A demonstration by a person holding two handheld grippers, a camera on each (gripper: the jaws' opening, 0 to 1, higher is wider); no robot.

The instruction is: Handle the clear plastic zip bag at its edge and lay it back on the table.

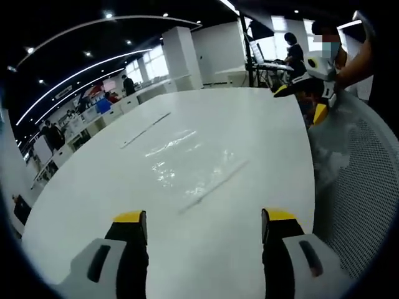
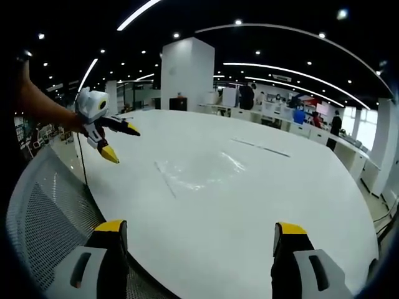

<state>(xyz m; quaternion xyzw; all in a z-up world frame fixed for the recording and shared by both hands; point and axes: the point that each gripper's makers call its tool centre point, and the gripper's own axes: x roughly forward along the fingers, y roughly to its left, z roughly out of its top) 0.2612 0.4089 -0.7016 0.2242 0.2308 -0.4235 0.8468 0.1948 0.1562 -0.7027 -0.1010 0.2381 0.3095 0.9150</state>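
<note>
Fingers of the left gripper (image 1: 204,227) stand wide apart and hold nothing; the right gripper (image 2: 198,238) is likewise spread and empty. Both hover over the near edge of the white tabletop (image 1: 93,187). Straight ahead of each, well apart from the fingertips, the bag (image 1: 187,165) lies flat near the tabletop's middle, its zip strip running slantwise. Neither gripper looks clearly nearer. A mesh chair (image 2: 43,212) sits beside the edge.

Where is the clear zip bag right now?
The clear zip bag lies flat on the white table, ahead of the open left gripper. In the right gripper view it lies mid-table, beyond the open right gripper, with the left gripper hovering over the table's edge.
</note>
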